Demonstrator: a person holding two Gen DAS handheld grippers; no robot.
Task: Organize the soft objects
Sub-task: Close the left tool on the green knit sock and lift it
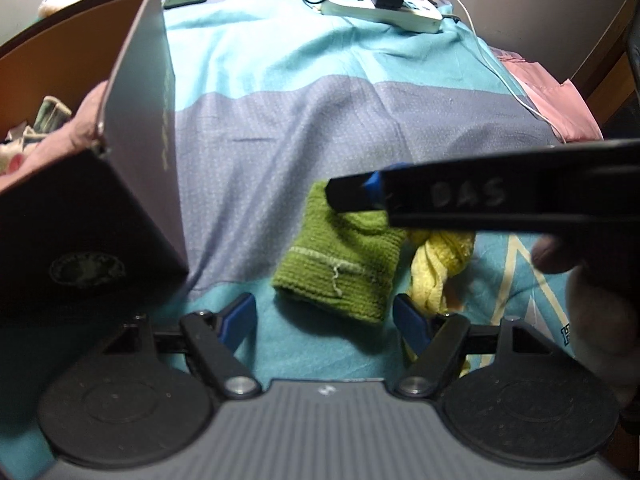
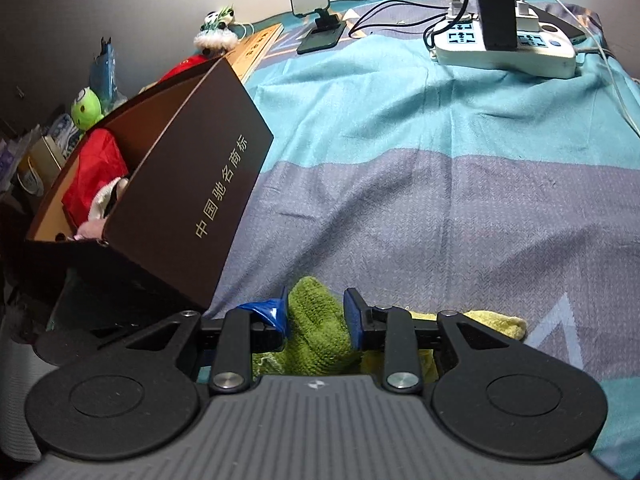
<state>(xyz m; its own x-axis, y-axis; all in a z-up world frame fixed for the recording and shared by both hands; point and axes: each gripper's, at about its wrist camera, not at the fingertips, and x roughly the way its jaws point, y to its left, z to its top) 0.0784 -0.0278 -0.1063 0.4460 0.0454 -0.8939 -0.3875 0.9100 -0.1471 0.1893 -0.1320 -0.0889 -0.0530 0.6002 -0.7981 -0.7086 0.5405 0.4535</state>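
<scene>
The left gripper [image 1: 325,320] hangs over the bed with its jaws spread wide and nothing between them, the green knitted cloth [image 1: 340,268] lying on the bedspread [image 1: 280,80] just ahead of its fingertips. The right gripper [image 2: 316,316] reaches in from the right across the far end of that cloth; in its own view the blue pads sit narrowly apart with green knit bunched between them and pressing on both sides, so it looks to be pinching the cloth. A yellow cloth [image 1: 436,268] lies crumpled right against the green one, on the side toward the left gripper's right finger, partly under the right gripper's body. A thumb [image 1: 554,256] of the person's hand shows at the right edge. To the left of both grippers stands a dark brown cardboard box [image 2: 192,200] with gold characters down its wall, its near corner close to the green cloth; inside it are red fabric [image 2: 96,176] and something pale pink. Far ahead, well beyond the cloths, sit a white power strip [image 2: 508,48] with a black charger plugged in, trailing cables, and a small phone stand [image 2: 316,20]. A green plush toy [image 2: 86,108] sits beyond the box.
</scene>
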